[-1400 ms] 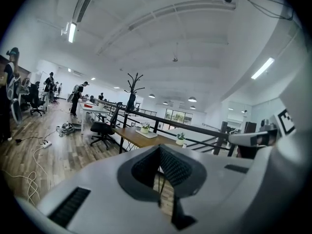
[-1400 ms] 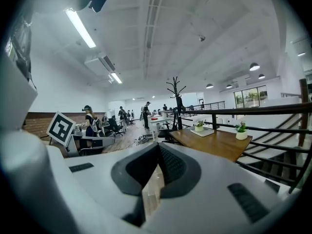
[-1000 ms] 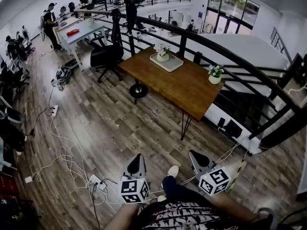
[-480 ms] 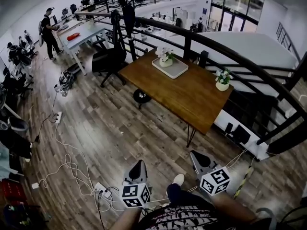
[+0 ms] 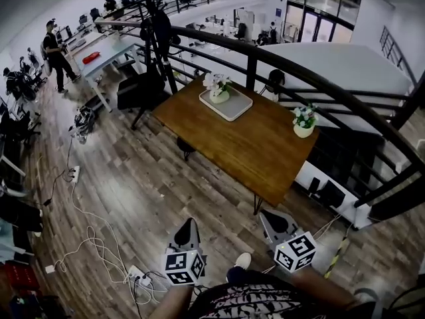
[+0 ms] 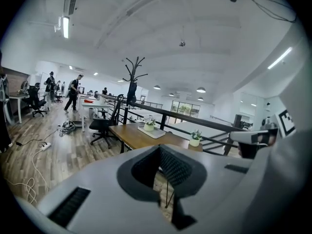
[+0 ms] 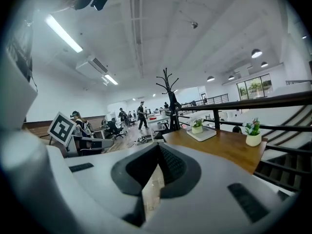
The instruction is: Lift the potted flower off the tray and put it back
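The fingers [image 6: 178,167] of the left gripper [image 6: 158,152] are pressed together on nothing; the right gripper [image 7: 157,152] looks the same. The potted flower [image 5: 218,90] stands on the tray [image 5: 240,110] near the table's [image 5: 259,145] far corner. It is probably light, with fragile blossoms, so the pot's sides are the place to grip.

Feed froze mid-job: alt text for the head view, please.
A wooden table stands ahead by a black railing, with a potted flower on a white tray and a second flowerpot apart from it. The left gripper and right gripper hang short of the table, fingers shut, empty.
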Tool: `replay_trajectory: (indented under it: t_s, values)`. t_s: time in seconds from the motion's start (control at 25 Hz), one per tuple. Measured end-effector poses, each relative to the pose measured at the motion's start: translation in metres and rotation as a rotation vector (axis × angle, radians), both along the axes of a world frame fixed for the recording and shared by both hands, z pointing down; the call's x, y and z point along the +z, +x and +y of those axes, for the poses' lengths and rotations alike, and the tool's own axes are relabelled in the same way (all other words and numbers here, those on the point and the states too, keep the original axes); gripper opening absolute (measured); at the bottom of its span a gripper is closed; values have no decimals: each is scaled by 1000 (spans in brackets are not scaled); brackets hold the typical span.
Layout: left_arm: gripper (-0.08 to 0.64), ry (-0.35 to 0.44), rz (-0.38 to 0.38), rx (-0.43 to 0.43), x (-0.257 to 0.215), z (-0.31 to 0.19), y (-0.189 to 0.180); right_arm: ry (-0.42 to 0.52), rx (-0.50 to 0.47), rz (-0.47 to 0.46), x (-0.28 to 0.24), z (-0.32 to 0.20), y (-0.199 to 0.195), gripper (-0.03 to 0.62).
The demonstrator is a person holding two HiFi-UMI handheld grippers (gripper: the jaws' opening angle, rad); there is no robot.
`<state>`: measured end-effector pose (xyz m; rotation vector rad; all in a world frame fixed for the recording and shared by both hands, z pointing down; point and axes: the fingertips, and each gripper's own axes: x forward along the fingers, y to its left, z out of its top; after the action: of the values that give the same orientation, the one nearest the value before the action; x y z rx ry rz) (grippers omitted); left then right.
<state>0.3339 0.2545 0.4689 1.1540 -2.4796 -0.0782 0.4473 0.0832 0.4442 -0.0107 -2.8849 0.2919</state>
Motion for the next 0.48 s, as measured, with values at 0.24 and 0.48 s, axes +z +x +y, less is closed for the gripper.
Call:
replay_trajectory:
  t_s: [0.24,0.48]
  values:
    - [9,-13,-36,69,-17,-67,-26,-22,51,-38,-11,-58,-18,-2]
    - [9,-24,-57,89,-21,-100,-48,-72,86,-47,1,-89,-31,-2]
